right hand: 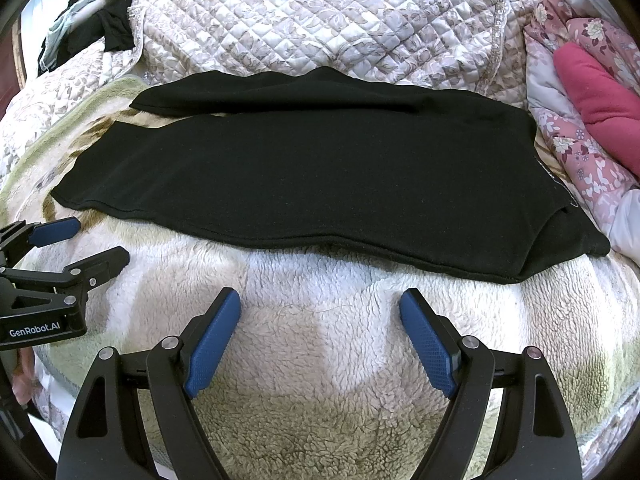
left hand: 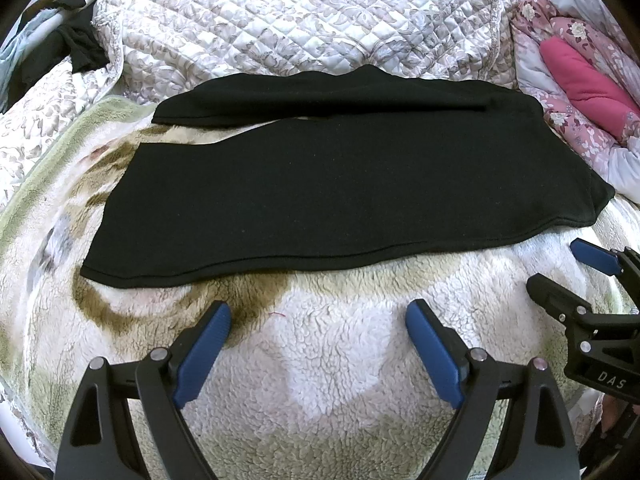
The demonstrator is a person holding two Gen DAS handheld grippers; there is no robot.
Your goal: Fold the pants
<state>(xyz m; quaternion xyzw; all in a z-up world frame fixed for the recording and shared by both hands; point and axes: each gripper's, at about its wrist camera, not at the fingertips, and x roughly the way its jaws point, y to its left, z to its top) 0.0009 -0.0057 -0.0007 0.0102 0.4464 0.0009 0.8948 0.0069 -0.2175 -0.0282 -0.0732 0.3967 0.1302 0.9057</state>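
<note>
Black pants [left hand: 328,192] lie flat across a fleece blanket [left hand: 320,360], legs pointing left, waist at the right. The pants also fill the middle of the right wrist view [right hand: 320,176]. My left gripper [left hand: 318,312] is open and empty, hovering just short of the near leg's hem edge. My right gripper [right hand: 320,300] is open and empty, near the pants' front edge. The right gripper also shows at the right of the left wrist view [left hand: 560,268], and the left gripper at the left of the right wrist view [right hand: 92,240].
A quilted bedspread [left hand: 300,16] rises behind the pants. A pink floral duvet with a pink cushion [left hand: 588,84] sits at the right. Dark clothes [left hand: 80,48] hang at the back left.
</note>
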